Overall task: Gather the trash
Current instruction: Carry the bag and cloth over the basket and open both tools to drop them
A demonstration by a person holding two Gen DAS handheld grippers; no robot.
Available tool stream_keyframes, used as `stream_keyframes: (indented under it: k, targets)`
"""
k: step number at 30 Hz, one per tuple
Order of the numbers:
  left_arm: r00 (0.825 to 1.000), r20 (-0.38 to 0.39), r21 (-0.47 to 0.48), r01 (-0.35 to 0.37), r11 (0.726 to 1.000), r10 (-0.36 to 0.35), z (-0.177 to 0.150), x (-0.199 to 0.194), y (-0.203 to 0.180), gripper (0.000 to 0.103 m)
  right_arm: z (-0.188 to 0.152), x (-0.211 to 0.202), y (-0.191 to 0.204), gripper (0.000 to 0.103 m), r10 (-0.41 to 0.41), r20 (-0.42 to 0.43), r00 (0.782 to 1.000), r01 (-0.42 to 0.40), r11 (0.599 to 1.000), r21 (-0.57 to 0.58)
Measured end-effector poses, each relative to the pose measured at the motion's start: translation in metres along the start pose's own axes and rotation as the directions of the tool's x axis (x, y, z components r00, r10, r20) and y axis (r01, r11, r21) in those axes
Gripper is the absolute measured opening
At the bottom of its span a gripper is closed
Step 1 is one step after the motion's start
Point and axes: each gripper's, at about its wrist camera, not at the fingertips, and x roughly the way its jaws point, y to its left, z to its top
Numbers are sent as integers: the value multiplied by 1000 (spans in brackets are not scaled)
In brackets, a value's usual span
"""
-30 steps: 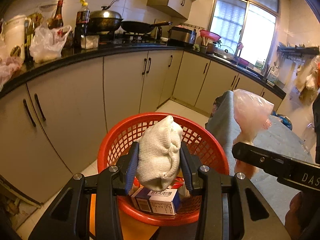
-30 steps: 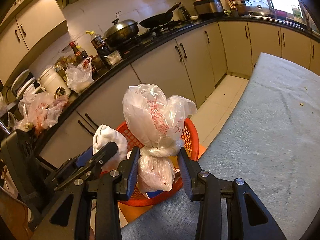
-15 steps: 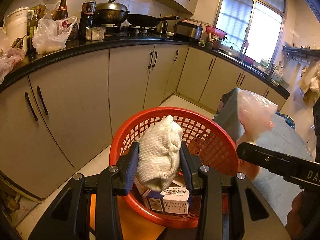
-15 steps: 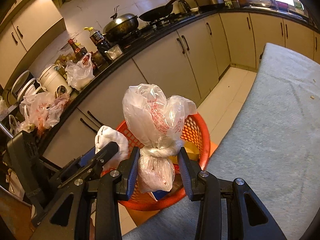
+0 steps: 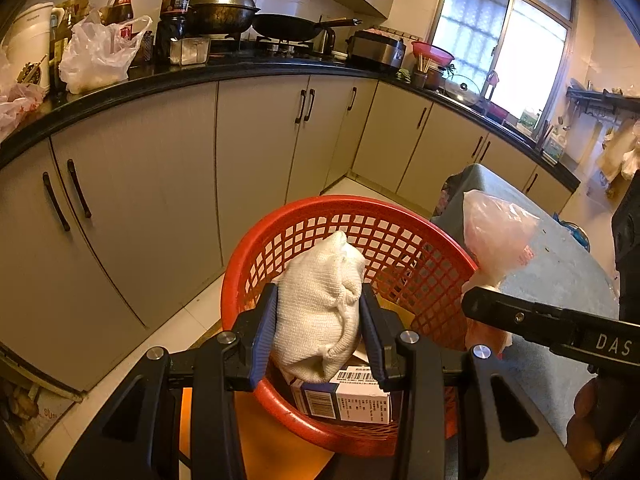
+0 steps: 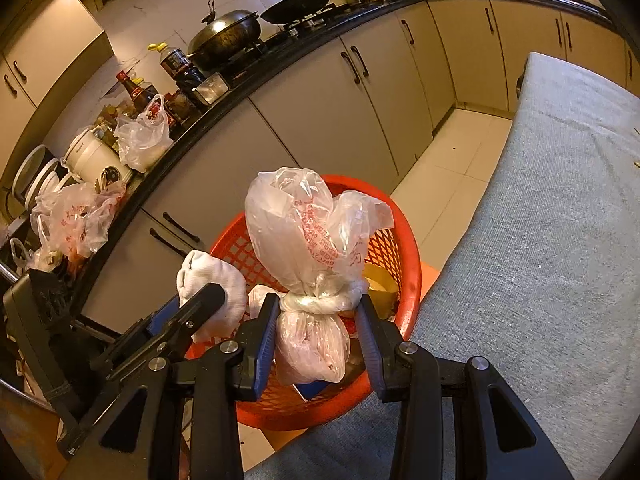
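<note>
My left gripper [image 5: 318, 322] is shut on a balled white cloth [image 5: 320, 308] and holds it over the red mesh basket [image 5: 320, 216]. A barcoded carton [image 5: 348, 396] lies in the basket under it. My right gripper [image 6: 318, 334] is shut on the knot of a tied clear plastic bag [image 6: 304, 236] and holds it above the basket's [image 6: 408, 248] near rim. The white cloth [image 6: 212, 284] and the left gripper's finger [image 6: 188, 316] show at the left of the right wrist view. The plastic bag [image 5: 496, 236] shows at the right in the left wrist view.
The basket stands on an orange stool [image 5: 260, 440] between beige kitchen cabinets [image 5: 256, 148] and a table with a grey-blue cloth [image 6: 552, 248]. The black countertop [image 5: 240, 70] carries bottles, a wok, pans and plastic bags.
Both grippers have moved closer over the basket with their loads still held. The basket now sits larger and more directly beneath them in both views.
</note>
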Motion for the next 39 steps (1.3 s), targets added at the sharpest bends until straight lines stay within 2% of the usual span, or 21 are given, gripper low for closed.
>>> stream_keyframes:
  k: [14,34,39]
  targets:
    - [1000,-23,2,12,1000,-12,0,8,2,39,0,9,-1,43,-1,-17,1000,1,1000,25]
    - [999,-30,-3,11,1000,-11,1,13,4,39,-6,9,2,43,-1,-6,1000,1,1000,-4]
    - [999,-30,1,16,1000,-16,0,14,3,42,-6,9,3,44,-1,-8,1000,1,1000,-5]
